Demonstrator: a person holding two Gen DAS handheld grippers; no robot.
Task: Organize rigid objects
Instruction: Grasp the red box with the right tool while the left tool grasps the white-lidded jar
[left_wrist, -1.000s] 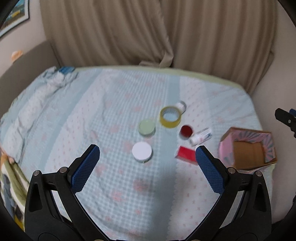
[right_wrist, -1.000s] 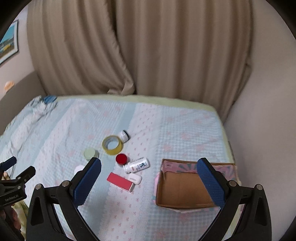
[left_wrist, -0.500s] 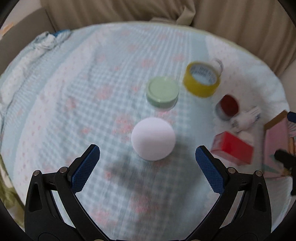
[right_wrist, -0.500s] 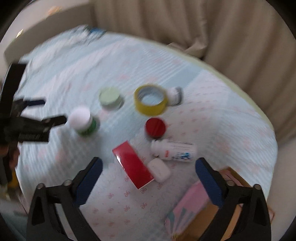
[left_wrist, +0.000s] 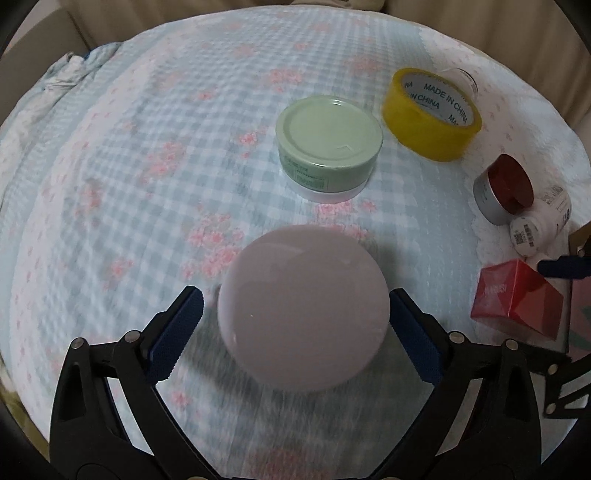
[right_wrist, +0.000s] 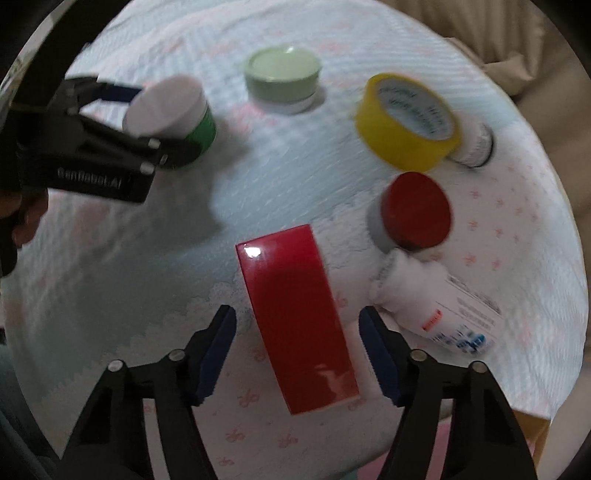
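Your left gripper (left_wrist: 295, 328) straddles the white-lidded jar (left_wrist: 303, 309), fingers spread, the pads close to the lid's sides — whether they touch it you cannot tell. The jar stands upright on the checked bedspread (left_wrist: 147, 177); only your right wrist view shows its green body (right_wrist: 202, 127).

Your right gripper (right_wrist: 297, 356) hangs open over the red box (right_wrist: 297, 317), which lies flat with its long axis running away from you, the far end tipped a little to the left — both pads stand clear of its sides.

Beyond lie a green tin (left_wrist: 329, 142), a yellow tape roll (left_wrist: 430, 116), a red-capped jar (right_wrist: 413, 212) and a white bottle (right_wrist: 439, 306) on its side. The right view alone shows the small jar (right_wrist: 474, 142) behind the tape clearly.
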